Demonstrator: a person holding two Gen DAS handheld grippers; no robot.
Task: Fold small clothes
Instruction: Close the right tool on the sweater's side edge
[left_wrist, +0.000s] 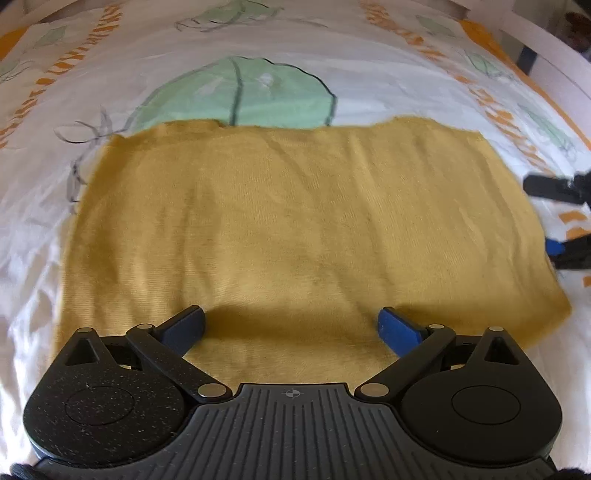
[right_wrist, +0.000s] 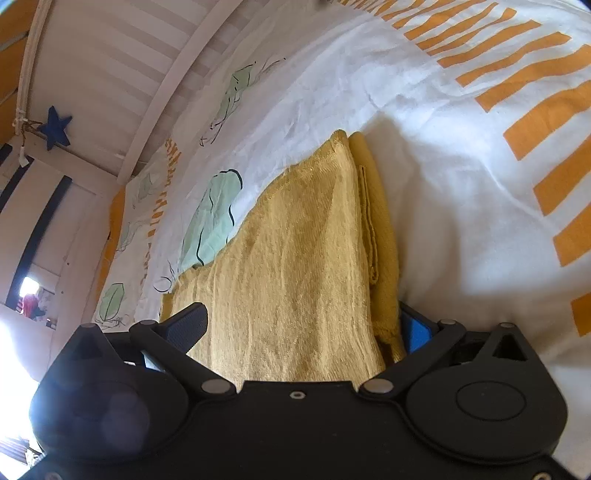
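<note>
A mustard-yellow garment (left_wrist: 295, 229) lies flat as a folded rectangle on the bed. My left gripper (left_wrist: 291, 325) is open just above its near edge, empty, jaws wide apart. My right gripper (left_wrist: 557, 218) shows at the cloth's right edge, seen from the left wrist. In the right wrist view, the right gripper (right_wrist: 306, 325) is open with the garment's (right_wrist: 295, 258) layered side edge lying between its jaws; the right finger is partly hidden under the cloth.
The bedsheet (left_wrist: 369, 74) is white with green leaf prints and orange lettering. A white slatted bed rail (right_wrist: 122, 66) runs along the far side, with a blue star (right_wrist: 55, 127) hanging on it. A bed frame bar (left_wrist: 554, 48) is at the upper right.
</note>
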